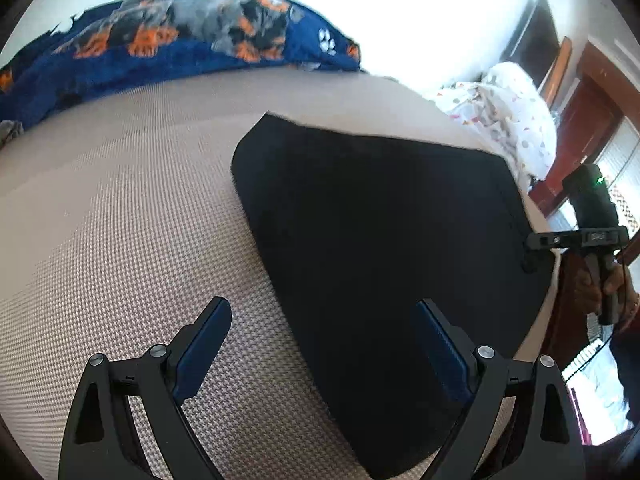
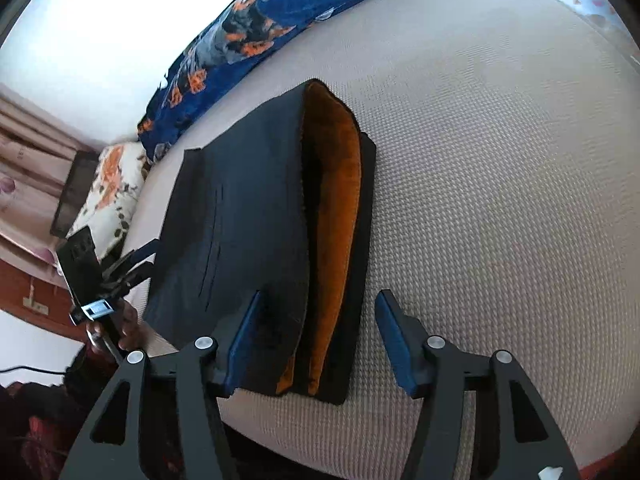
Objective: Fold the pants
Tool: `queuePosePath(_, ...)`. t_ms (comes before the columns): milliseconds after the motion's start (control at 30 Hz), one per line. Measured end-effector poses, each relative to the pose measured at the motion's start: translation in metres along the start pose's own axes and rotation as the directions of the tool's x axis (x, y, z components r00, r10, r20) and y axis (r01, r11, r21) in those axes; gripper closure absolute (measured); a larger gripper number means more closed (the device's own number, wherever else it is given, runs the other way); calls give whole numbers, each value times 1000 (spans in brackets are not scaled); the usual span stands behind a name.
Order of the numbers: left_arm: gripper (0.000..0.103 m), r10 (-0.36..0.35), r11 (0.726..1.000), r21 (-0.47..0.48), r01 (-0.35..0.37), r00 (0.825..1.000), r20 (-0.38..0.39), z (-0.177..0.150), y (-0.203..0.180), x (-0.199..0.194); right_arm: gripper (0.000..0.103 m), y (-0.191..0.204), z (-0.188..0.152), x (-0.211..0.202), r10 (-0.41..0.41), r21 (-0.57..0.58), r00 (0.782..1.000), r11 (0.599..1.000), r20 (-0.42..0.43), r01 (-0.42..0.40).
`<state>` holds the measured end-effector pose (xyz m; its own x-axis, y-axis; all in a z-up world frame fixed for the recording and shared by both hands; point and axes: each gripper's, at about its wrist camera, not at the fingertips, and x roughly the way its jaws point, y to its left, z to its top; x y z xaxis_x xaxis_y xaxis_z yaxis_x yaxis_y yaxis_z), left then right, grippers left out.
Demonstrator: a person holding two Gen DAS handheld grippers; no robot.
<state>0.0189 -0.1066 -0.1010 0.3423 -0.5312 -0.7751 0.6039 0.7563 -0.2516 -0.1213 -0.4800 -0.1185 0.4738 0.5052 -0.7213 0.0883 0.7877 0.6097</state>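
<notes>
The black pants (image 1: pixel 380 248) lie folded flat on the beige bed (image 1: pixel 120 220). In the right wrist view the pants (image 2: pixel 240 220) show an orange fleece lining (image 2: pixel 336 208) at the open waist end. My left gripper (image 1: pixel 324 344) is open and empty, hovering over the near left edge of the pants. My right gripper (image 2: pixel 316 332) is open and empty, its jaws on either side of the waist end, just above it. The right gripper also shows in the left wrist view (image 1: pixel 528 254) at the far edge of the pants. The left one shows in the right wrist view (image 2: pixel 136 264).
A blue blanket with orange dog prints (image 1: pixel 180 40) lies along the far side of the bed; it also shows in the right wrist view (image 2: pixel 260 28). A white patterned quilt (image 1: pixel 508 112) sits at the right corner. A floral pillow (image 2: pixel 112 188) lies beyond the pants.
</notes>
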Motion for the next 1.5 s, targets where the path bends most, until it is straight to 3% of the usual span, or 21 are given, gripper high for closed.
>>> queuePosePath(167,11,38,998,56,-37,999,-24,-1,-10,10,44,-2,5,2,29,-5,999,1000,-15,-29)
queuePosePath(400,11,31,994,105,-28,999,-31,0,-21,15,43,-2,12,6,56,-9,998,998,-29,-56)
queuePosePath(1500,11,-48,990,130,60,994,-95,8,-30,26,34,-15,22,10,198,14,980,980,-29,-198)
